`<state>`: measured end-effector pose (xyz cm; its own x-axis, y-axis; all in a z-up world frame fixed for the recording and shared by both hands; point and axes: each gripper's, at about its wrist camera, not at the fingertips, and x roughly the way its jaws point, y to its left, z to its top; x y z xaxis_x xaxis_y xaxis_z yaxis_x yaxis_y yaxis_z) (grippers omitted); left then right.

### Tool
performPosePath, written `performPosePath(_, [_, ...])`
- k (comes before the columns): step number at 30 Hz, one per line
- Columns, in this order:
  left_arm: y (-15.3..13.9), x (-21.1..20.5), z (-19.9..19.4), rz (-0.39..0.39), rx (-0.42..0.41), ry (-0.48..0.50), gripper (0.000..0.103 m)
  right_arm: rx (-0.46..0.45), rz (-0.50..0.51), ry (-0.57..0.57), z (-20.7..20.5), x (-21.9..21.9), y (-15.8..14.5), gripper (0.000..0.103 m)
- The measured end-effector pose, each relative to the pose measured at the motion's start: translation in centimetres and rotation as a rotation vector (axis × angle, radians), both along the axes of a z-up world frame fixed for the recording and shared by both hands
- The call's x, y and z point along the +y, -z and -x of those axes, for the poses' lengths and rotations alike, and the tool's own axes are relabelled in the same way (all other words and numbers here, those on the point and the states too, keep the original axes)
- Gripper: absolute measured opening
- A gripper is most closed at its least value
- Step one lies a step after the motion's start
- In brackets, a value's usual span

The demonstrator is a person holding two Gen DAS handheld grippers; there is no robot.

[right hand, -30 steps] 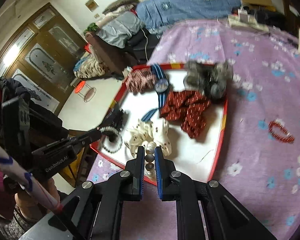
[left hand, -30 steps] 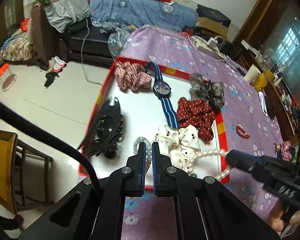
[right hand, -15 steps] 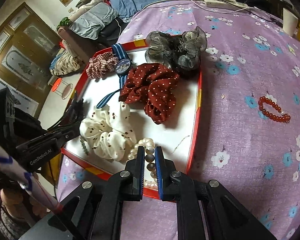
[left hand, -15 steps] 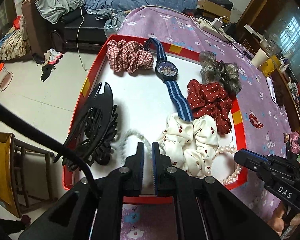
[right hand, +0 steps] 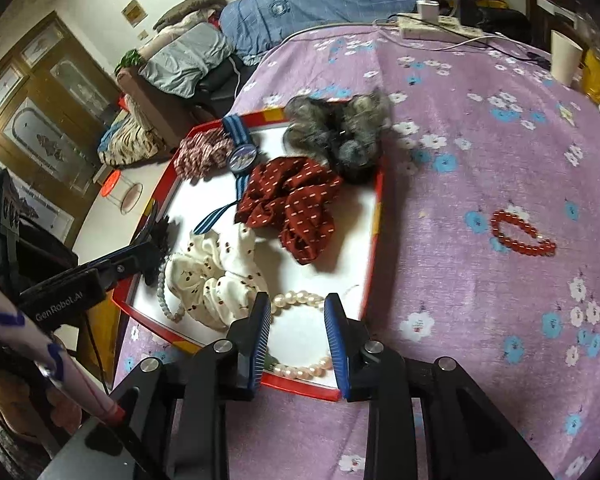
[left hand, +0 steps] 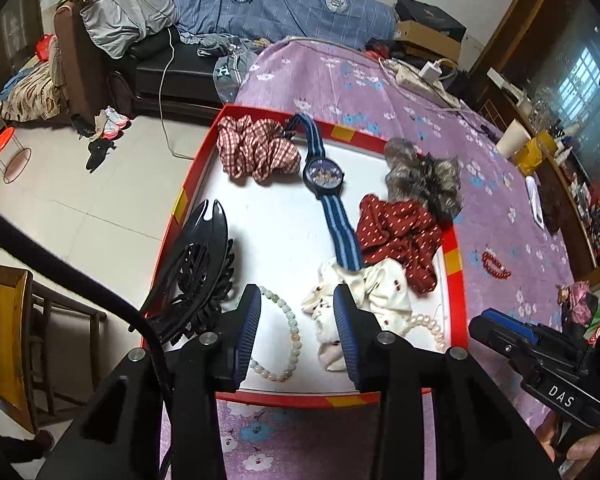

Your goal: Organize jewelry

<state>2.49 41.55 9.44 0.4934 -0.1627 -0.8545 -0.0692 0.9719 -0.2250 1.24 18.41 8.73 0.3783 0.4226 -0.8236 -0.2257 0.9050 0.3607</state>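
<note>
Evenly lit by soft daylight from a window [left hand: 590,76]; faint shadows only. Strong fisheye bending and dark vignetting at edges. Slight motion blur in right wrist view.

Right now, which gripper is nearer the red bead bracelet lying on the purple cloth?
Right. The right gripper is open over the tray's near corner, on the side where the red bracelet lies outside the tray. The left gripper is open over the tray's opposite near corner.
</note>
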Motion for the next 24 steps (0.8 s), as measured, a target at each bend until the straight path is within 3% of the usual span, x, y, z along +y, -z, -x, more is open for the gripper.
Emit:
performPosePath(10, [-1.1, -2.7, 0.2, 0.014, -0.020, 0.029, 0.038, -0.008, -0.036, 0.163, 0.4, -6.3, -0.6, 0.030])
performPosePath(15, [-1.3, -4.5, 0.5, 0.006, -0.016, 0.055, 0.038, 0.001, -0.032, 0.280, 0.4, -11.4, 0.0, 0.030])
performPosePath(21, [-0.9, -6.5, 1.3, -0.033, 0.004, 0.081, 0.039, 0.066, -0.033, 0.432, 0.4, -18.0, 1.9, 0.030])
performPosePath(24, [-0.6, -7.6, 1.8, -0.077, 0.012, 0.093, 0.040, 0.079, -0.012, 0.437, 0.3, -18.8, 2.5, 0.030])
